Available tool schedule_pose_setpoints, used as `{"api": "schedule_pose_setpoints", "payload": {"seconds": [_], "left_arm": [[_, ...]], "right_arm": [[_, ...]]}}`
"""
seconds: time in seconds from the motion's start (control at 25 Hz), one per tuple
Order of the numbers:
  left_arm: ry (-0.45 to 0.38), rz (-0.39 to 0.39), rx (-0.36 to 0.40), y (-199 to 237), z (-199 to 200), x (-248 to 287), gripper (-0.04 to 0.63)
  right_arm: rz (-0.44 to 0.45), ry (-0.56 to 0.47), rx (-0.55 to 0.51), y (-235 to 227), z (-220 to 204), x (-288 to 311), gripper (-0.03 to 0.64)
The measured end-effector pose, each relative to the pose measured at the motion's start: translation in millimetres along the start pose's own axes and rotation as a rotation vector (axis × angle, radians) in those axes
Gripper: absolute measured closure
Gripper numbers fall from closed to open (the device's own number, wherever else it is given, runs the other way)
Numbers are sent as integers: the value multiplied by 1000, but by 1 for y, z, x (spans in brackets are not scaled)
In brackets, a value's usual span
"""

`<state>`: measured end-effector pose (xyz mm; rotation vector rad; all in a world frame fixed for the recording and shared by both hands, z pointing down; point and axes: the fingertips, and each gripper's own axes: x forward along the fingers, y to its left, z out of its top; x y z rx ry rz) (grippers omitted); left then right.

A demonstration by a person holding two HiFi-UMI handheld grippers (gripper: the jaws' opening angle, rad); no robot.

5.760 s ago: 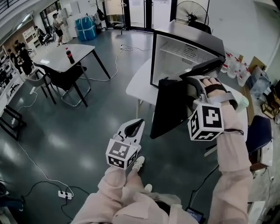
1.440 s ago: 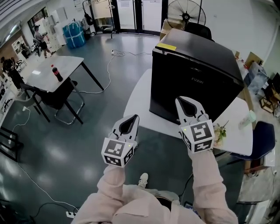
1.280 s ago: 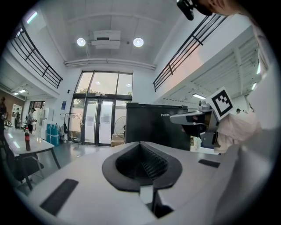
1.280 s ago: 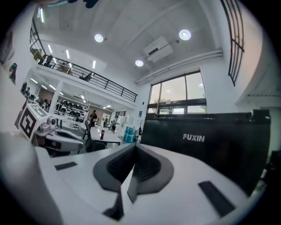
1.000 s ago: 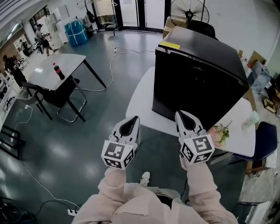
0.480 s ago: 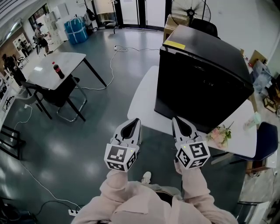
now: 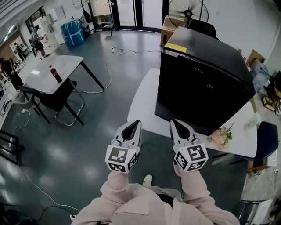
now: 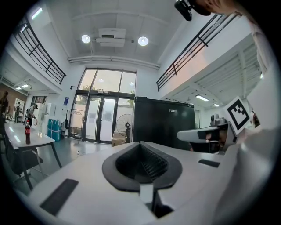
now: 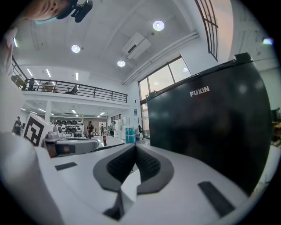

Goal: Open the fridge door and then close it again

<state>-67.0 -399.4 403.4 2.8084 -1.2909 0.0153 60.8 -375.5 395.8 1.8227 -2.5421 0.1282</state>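
A black mini fridge [image 7: 202, 83] stands on a white table [image 7: 142, 103], its door shut. The same fridge fills the right of the right gripper view [image 9: 210, 127] and shows ahead in the left gripper view [image 8: 164, 127]. Both grippers hang side by side in front of the table, short of the fridge and touching nothing. My left gripper [image 7: 134, 124] has its jaws together and empty. My right gripper [image 7: 174, 124] is shut too, with nothing held. Each gripper points level toward the fridge.
A small bunch of flowers [image 7: 219, 135] lies on the table by the fridge's near right corner. To the left stand a second table with a cola bottle [image 7: 53, 74] and a chair [image 7: 61, 99]. Cables run over the floor. A fan [image 7: 186, 9] stands behind the fridge.
The fridge door, open several seconds ago with the right gripper on it, is now shut. Over the last second both grippers drew back toward me and sank a little.
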Motion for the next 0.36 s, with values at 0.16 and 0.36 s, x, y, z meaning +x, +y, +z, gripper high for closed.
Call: {"api": "schedule_pose_setpoints", "payload": {"seconds": [0.16,0.36], "left_arm": [[5,-9,-2,2,-3,4,584],[9,-20,-7,6,-5,5,584]], "right_arm": [[-1,4,-4,0,0,2,609],[-9,8,-6,1,-1,6,609]]}}
